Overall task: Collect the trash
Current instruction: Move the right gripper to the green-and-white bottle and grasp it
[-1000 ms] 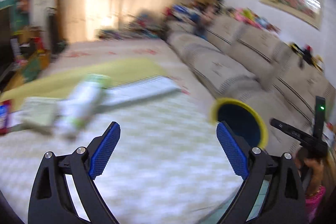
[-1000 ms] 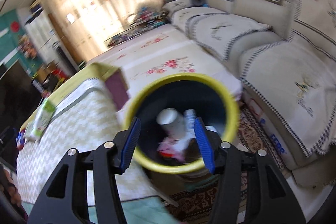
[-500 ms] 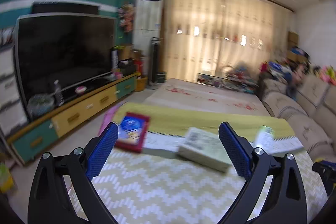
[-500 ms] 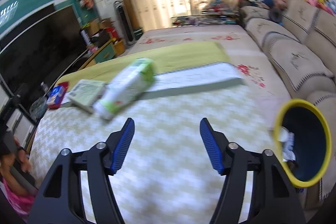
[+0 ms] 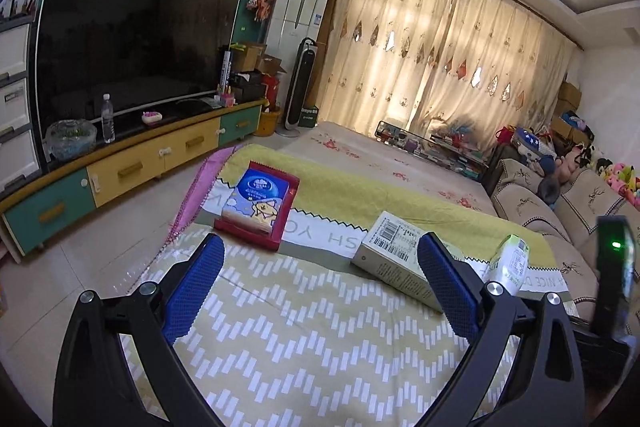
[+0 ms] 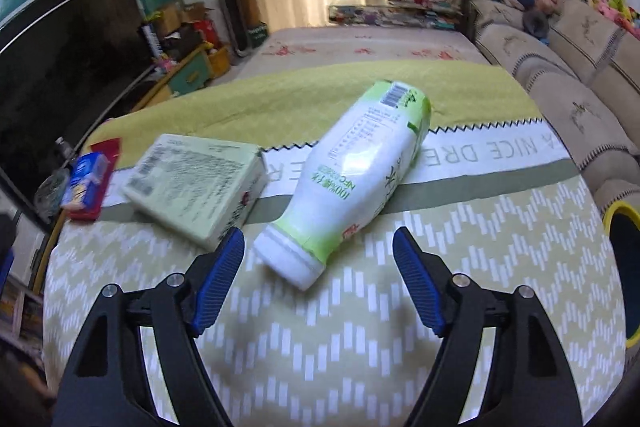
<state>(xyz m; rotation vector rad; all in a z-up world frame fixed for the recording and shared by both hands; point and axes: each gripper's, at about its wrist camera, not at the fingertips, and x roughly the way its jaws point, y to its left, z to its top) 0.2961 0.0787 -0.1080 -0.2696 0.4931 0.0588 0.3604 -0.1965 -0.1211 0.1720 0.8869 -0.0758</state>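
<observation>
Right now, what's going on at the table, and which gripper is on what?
A person is clearing trash off the cloth-covered table, and nothing is held yet. The right gripper is open and lined up on the cap end of a green-and-white bottle lying on its side, not touching it. The left gripper is open too, aimed toward the pale green box, with the red-and-blue snack packet farther left. The yellow-rimmed bin sits at the table's right edge.
</observation>
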